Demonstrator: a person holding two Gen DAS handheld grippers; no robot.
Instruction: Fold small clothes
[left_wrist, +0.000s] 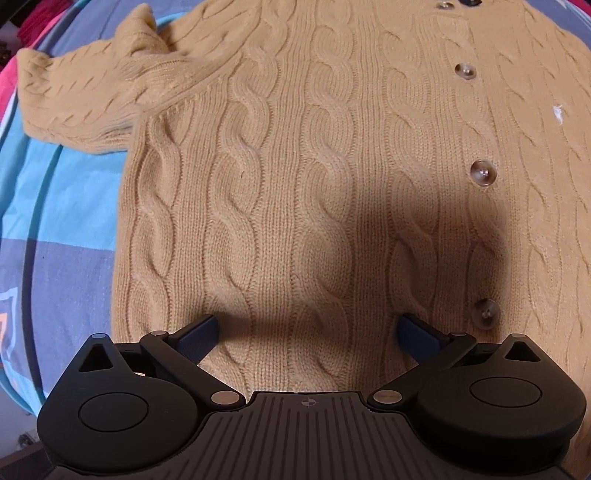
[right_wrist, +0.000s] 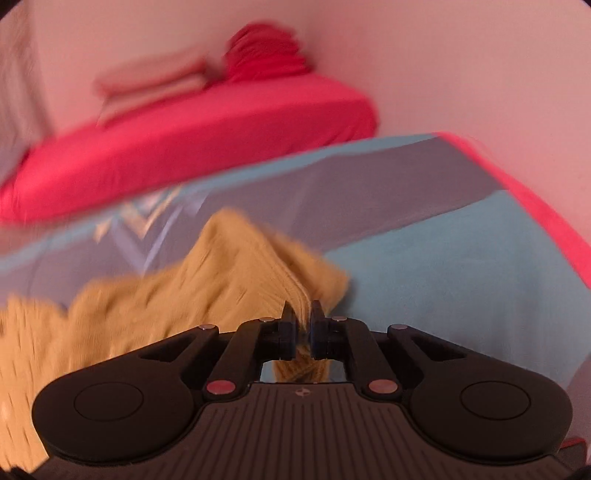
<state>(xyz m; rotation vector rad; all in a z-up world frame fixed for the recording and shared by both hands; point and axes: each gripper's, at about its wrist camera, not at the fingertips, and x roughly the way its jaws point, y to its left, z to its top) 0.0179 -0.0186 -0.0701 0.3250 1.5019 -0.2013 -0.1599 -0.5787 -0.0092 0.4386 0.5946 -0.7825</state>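
Note:
A tan cable-knit cardigan (left_wrist: 314, 166) with brown buttons (left_wrist: 483, 172) lies flat on a bed, one sleeve (left_wrist: 85, 96) stretched to the upper left. My left gripper (left_wrist: 308, 328) is open and empty, its fingers spread just above the cardigan's lower body. In the right wrist view my right gripper (right_wrist: 303, 325) is shut on a fold of the same tan knit (right_wrist: 229, 280) and holds it lifted off the bed. That view is blurred by motion.
The bed has a blue, grey and turquoise patterned sheet (left_wrist: 62, 206) with a pink edge (right_wrist: 546, 206). Beyond it stands a second bed with a pink cover (right_wrist: 192, 147), folded cloths (right_wrist: 155, 81) and a pink bundle (right_wrist: 266, 51) by the wall.

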